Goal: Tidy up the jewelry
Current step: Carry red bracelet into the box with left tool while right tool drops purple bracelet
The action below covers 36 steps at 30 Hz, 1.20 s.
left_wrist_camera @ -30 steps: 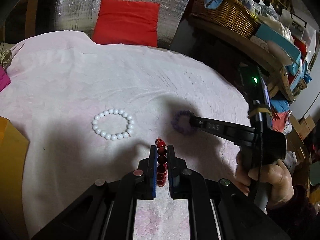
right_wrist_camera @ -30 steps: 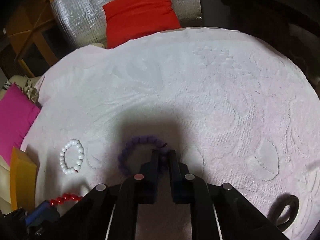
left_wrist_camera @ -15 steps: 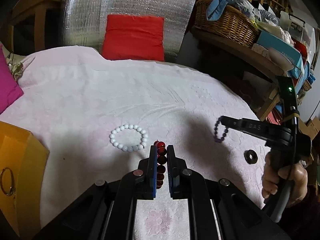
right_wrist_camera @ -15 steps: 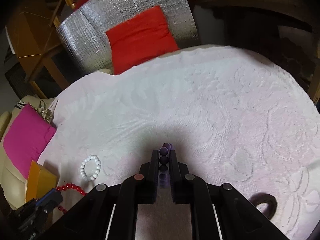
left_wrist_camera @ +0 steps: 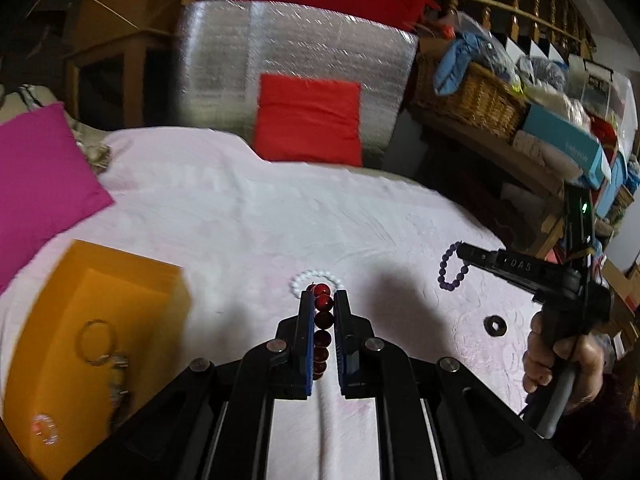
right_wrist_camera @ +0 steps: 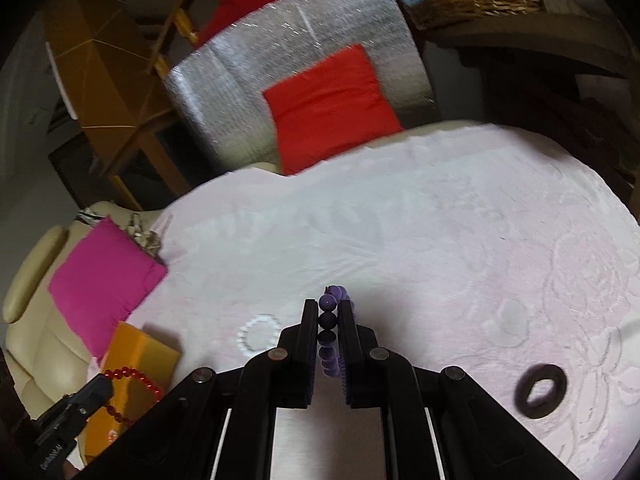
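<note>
From the left wrist camera, the left gripper [left_wrist_camera: 322, 300] has its two fingers pressed together on a red bracelet [left_wrist_camera: 322, 322], a string of glossy dark-red round beads running down the gap between the blue-lined pads, held above the pale pink blanket [left_wrist_camera: 248, 216]. Just past its tips a white bead bracelet [left_wrist_camera: 316, 278] lies flat on the blanket in a small ring. To the left sits an open orange box [left_wrist_camera: 120, 280] with a metal ring [left_wrist_camera: 96, 340] inside. Off to the right, the right gripper [left_wrist_camera: 460, 254] hangs in the air with a purple bracelet [left_wrist_camera: 450, 270] dangling in a loop from its tip; below it a dark ring [left_wrist_camera: 495, 325] rests on the blanket.

From the right wrist camera, the right gripper [right_wrist_camera: 328, 310] is clamped on the purple bracelet [right_wrist_camera: 329, 328], matte violet beads stacked between the fingers. The white bead bracelet [right_wrist_camera: 258, 332] looks blurred, lying left of the tips. At lower left the red bracelet [right_wrist_camera: 128, 376] hangs over the orange box [right_wrist_camera: 136, 356]. The dark ring [right_wrist_camera: 540, 390] lies at lower right.
</note>
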{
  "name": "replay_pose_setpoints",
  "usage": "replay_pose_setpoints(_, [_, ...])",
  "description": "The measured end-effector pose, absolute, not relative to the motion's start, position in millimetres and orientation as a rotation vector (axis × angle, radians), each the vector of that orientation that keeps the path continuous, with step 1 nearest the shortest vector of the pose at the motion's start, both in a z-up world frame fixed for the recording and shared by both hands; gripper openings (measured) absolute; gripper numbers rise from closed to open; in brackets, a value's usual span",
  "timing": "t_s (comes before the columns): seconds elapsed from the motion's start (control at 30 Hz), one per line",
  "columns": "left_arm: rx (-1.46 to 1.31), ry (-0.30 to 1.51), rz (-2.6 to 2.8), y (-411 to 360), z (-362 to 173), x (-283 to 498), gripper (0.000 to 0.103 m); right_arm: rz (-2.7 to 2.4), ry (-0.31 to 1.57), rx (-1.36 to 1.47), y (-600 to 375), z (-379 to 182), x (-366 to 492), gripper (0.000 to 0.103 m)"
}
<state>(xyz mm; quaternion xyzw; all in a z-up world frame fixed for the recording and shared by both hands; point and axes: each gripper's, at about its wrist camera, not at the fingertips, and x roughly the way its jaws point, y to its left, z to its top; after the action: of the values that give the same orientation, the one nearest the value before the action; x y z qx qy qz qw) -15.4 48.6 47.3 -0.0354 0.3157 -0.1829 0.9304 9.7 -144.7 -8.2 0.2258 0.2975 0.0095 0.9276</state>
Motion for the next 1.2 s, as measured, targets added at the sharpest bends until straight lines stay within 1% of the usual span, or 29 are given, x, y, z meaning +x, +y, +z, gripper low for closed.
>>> replay_pose_setpoints(0.27, [-0.074,0.542,-0.234,130,91,-66,0.009,0.130,0.556,0.418,-87,11,-1,0.011])
replay_pose_setpoints(0.47, [-0.115,0.539,-0.102,211,92,-97,0.009,0.285,0.549,0.400,-19,24,-10,0.011])
replay_pose_setpoints(0.63, [-0.152,0.578,-0.062,256,70,-118,0.009,0.427,0.592,0.384,49,29,-11,0.011])
replay_pose_setpoints(0.8, [-0.182,0.655,-0.086,270,36,-126,0.009,0.544,0.691,0.341,124,22,3,0.011])
replay_pose_setpoints(1.07, [-0.266,0.795,-0.146,277,-21,-118,0.009,0.633,0.881,0.257,219,-15,36,0.011])
replay_pose_setpoints(1.2, [-0.280,0.825,-0.171,271,-33,-115,0.009,0.634,1.002,0.230,252,-38,62,0.011])
